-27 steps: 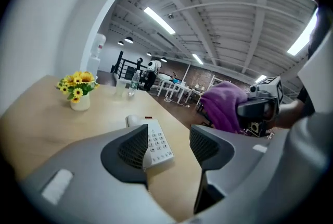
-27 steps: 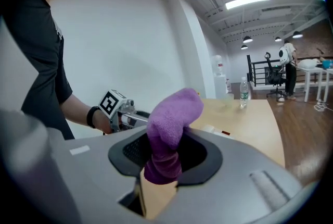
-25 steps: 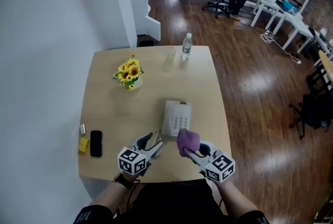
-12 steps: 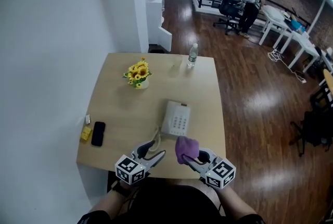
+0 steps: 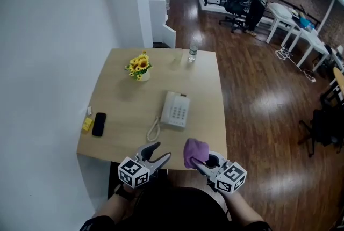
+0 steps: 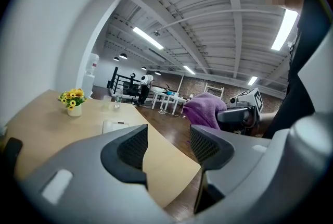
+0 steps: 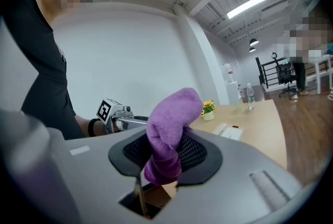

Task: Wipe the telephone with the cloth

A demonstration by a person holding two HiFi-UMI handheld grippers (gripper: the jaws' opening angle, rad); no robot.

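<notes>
R gripper (image 5: 199,163) pinches the purple cloth (image 5: 194,150), L gripper (image 5: 160,152) spread w/ nothing betw. its jaws; telephone (image 5: 176,109) lies on table (image 5: 118,117) well ahead & slightly left of R gripper, long axis running straight away, L gripper marginally nearer.

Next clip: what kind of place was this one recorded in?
Probably an open-plan office or studio: a telephone sits on a wooden table, an office chair and white desks stand farther back on the wood floor, and a water cooler stands beyond the table.
</notes>
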